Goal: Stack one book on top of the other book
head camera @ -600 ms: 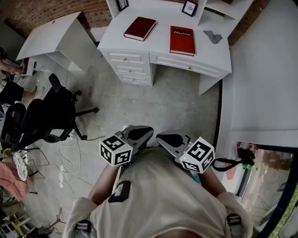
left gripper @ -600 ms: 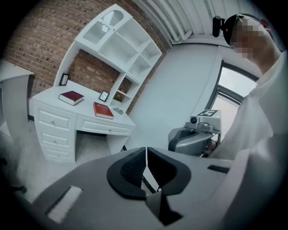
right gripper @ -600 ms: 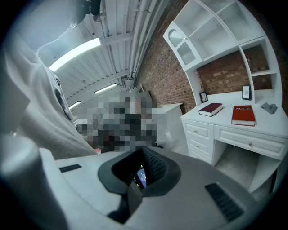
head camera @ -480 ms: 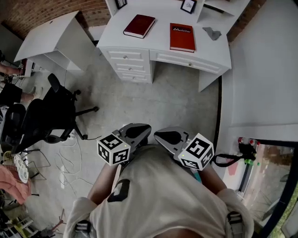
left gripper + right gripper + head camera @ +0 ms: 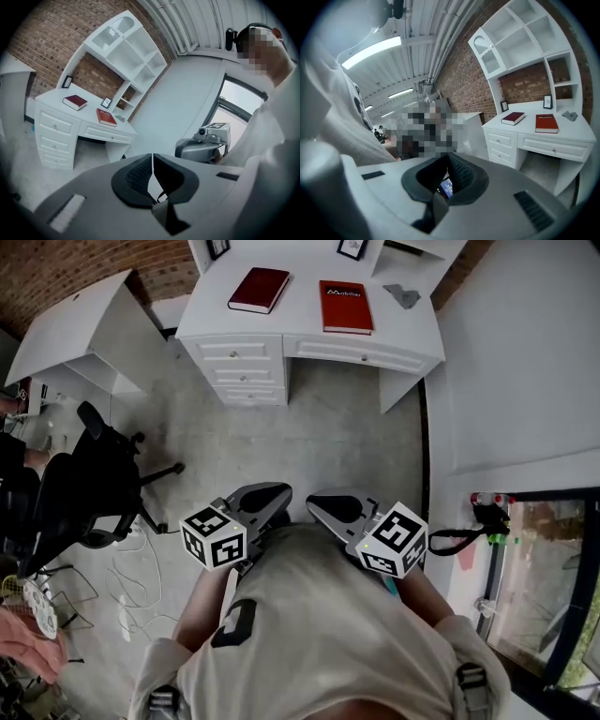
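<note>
Books, two of them, are what the task is about, and both lie far from the grippers, so I judge that the stacking is not yet begun.

Nearest is the person's torso (image 5: pixel 319 634) in a light shirt. Both grippers are held close in front of it, side by side, with the forearms drawn back along the body. The left gripper (image 5: pixel 151 159) has its jaws pressed together with nothing between them. The right gripper (image 5: pixel 447 161) also looks closed and empty, its pads meeting at the tips. This seems sensible to me, because nothing is within reach to grasp. Both point forward and a little downward, toward the desk.

Beyond them is bare gray floor (image 5: pixel 319 446), with a black office chair (image 5: pixel 94 484) off to the left.

Farthest stands the white desk (image 5: pixel 309 332), its drawers facing the person. The dark red book (image 5: pixel 259 289) lies flat toward the left end of the desk top, turned a little askew. The bright red book (image 5: pixel 345 306), with white print on its cover, lies flat about the middle, square to the front edge. A strip of bare white separates them. Lying flat and uncovered, either one could serve as the base.
</note>
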The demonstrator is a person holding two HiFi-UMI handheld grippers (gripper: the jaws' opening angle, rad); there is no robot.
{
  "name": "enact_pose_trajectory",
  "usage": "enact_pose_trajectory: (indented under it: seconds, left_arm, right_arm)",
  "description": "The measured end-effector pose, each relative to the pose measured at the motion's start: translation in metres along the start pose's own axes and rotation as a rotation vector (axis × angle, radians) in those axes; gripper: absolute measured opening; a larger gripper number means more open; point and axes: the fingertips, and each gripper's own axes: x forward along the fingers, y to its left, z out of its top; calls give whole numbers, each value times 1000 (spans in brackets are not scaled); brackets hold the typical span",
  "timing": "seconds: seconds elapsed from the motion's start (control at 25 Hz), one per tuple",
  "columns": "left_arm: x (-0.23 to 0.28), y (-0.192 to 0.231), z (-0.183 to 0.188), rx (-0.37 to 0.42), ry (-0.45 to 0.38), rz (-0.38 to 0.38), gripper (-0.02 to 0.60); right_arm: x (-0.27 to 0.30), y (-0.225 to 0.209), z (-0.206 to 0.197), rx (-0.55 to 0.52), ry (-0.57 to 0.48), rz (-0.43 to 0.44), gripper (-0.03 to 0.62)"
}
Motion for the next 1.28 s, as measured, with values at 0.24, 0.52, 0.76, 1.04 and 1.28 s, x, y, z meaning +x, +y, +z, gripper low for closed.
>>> enact_pose_trajectory:
  seconds: [0.24,0.52,0.76,1.04,1.28]
  left_arm:
    - [3,-1,12,-10,-14,-31,12]
    - [15,0,12,-38,4,-23,12]
    - [37,-12,13,25,38,-36,12]
    - [70,-26,19,123,85,-25,12]
    - [98,-34,17,123,123,-10,12]
  right_arm:
    - [-7,-10,2,11,-18,-77,6]
    - [-19,-31,6,78,-74,-160,6]
    - [-41,-42,18,119,-195,-144,6]
    - [-48,-52,16,72,-178,-109,6]
    - [-75,-80,8,128,-205,-119,6]
